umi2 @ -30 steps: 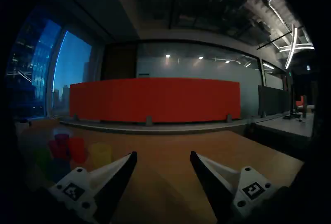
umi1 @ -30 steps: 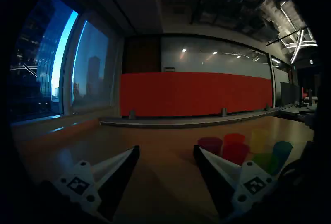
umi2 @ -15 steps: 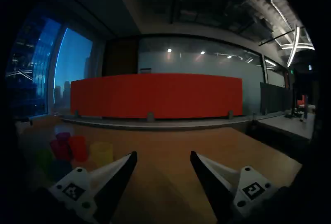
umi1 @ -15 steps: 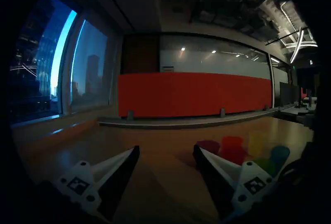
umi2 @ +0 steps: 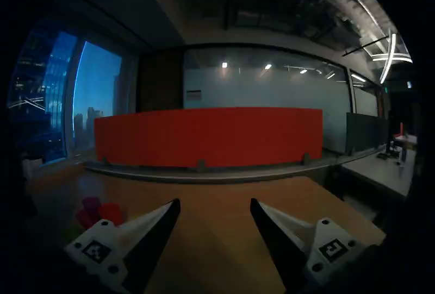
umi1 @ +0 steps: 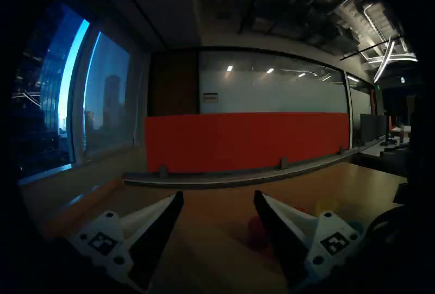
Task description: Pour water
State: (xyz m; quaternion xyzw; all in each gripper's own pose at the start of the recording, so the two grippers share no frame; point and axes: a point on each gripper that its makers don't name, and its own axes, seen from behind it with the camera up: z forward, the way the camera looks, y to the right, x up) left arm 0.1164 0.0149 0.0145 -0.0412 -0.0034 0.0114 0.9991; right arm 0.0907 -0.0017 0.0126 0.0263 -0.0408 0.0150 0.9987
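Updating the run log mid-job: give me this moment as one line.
stage: nothing grasped yet | left gripper: open, empty | right gripper: open, empty | cups: grouped on table, untouched

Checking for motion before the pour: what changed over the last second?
Both views shifted upward: the coloured cups slid lower in frame, now partly hidden behind a finger of the left gripper, likewise of the right gripper. The red partition sits lower too. Nothing grasped or released: both grippers open and empty, cups seemingly unmoved on the table.
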